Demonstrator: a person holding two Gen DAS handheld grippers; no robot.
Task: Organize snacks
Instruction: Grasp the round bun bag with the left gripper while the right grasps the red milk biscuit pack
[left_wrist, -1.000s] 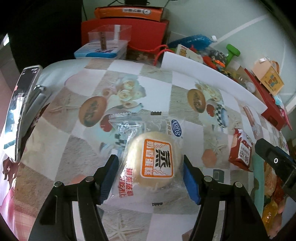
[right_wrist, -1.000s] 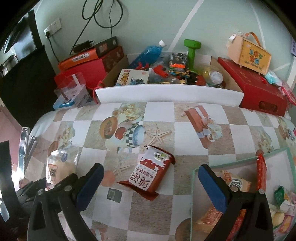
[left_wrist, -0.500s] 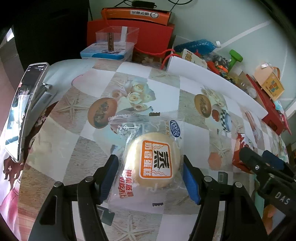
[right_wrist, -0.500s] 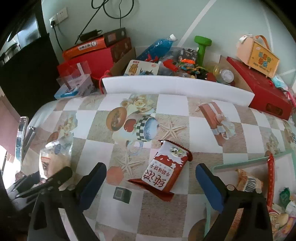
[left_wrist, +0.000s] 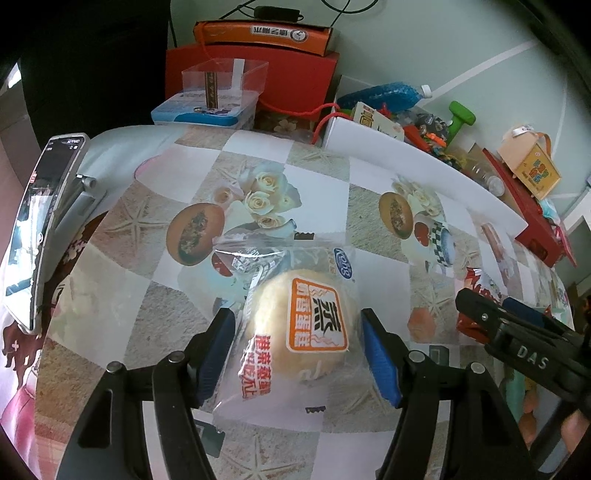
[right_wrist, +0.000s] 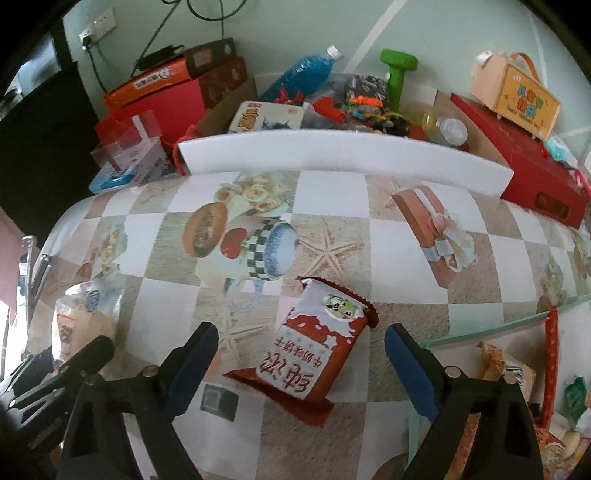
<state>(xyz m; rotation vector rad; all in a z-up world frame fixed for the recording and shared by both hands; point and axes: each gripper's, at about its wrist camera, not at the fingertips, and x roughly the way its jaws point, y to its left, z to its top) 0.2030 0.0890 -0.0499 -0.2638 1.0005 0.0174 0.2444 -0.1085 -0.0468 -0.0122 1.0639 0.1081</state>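
A round bun in a clear wrapper with an orange label (left_wrist: 303, 325) lies between the blue pads of my left gripper (left_wrist: 299, 354). The pads touch both sides of the wrapper, so the gripper is shut on it. The same bun packet (right_wrist: 85, 321) shows at the far left of the right wrist view. A red and white biscuit packet (right_wrist: 314, 350) lies flat on the patterned tablecloth. My right gripper (right_wrist: 303, 369) straddles it with its jaws closing, and a gap remains on each side. Its black fingers (left_wrist: 517, 332) enter the left wrist view from the right.
A teal-rimmed tray (right_wrist: 498, 325) with several snacks sits at the right. A phone on a stand (left_wrist: 40, 229) stands at the table's left edge. A white board (right_wrist: 332, 155) runs along the back, with red boxes, a blue bottle and toys behind it.
My right gripper has come down closer over the red packet and its jaws have narrowed. In the left wrist view it reaches further in from the right. My left gripper and the bun have stayed put.
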